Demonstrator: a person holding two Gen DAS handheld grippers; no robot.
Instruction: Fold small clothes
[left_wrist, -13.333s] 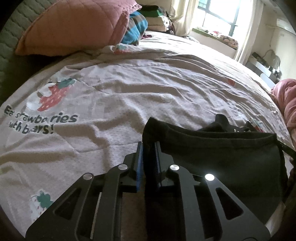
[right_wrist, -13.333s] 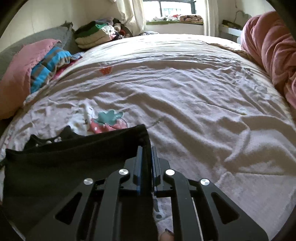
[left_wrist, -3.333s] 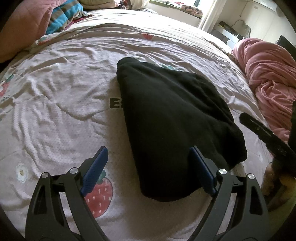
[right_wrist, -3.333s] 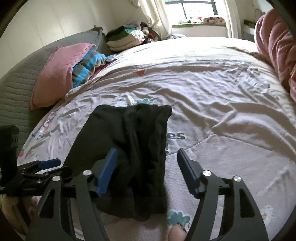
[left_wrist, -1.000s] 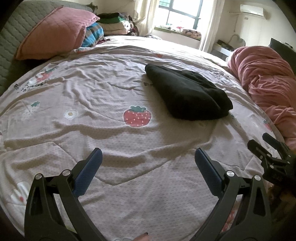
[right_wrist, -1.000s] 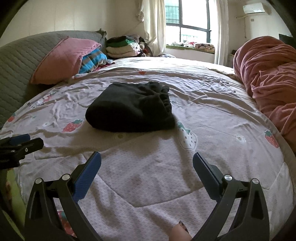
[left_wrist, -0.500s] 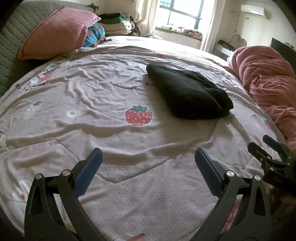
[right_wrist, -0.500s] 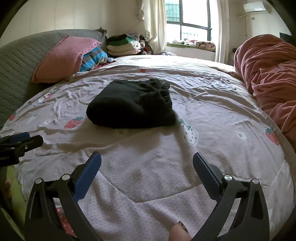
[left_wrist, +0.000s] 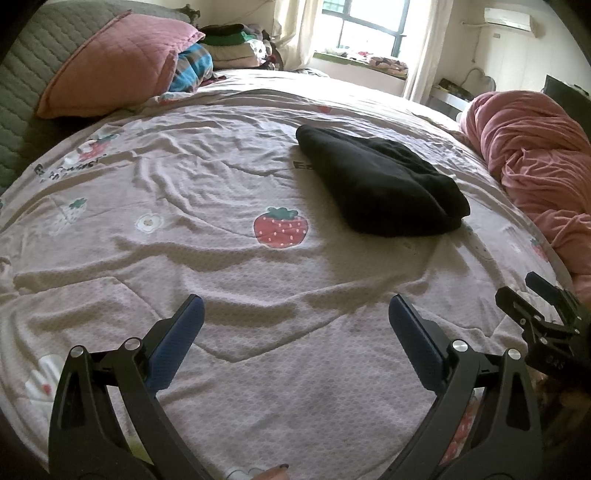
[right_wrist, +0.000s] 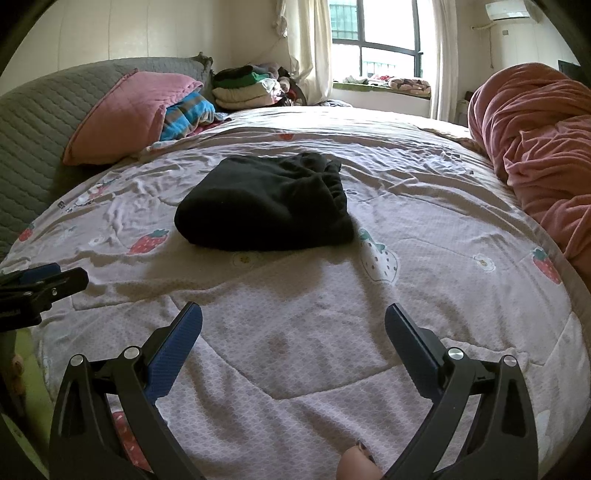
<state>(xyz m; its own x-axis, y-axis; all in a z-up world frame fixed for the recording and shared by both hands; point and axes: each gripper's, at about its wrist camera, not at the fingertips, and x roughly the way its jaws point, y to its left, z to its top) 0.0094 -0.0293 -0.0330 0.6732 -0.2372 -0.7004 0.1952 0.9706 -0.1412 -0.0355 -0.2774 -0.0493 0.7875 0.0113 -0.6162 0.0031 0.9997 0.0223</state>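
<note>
The left hand-held gripper (left_wrist: 293, 325) is hovering low over the near part of the bed (left_wrist: 221, 280), its blue-padded fingers (left_wrist: 177, 339) spread wide and holding nothing; the right hand-held gripper (right_wrist: 293, 325) is hanging alongside in the same level, forward-pointing pose, equally wide apart and gripping nothing. Well beyond both, the folded black garment (right_wrist: 266, 203) is lying in a compact bundle on the strawberry-print bedcover (right_wrist: 424, 206), apart from either tool. A pink pillow (right_wrist: 125, 114) is leaning at the headboard, and a pink blanket (left_wrist: 535, 155) is bunching up on the right
</note>
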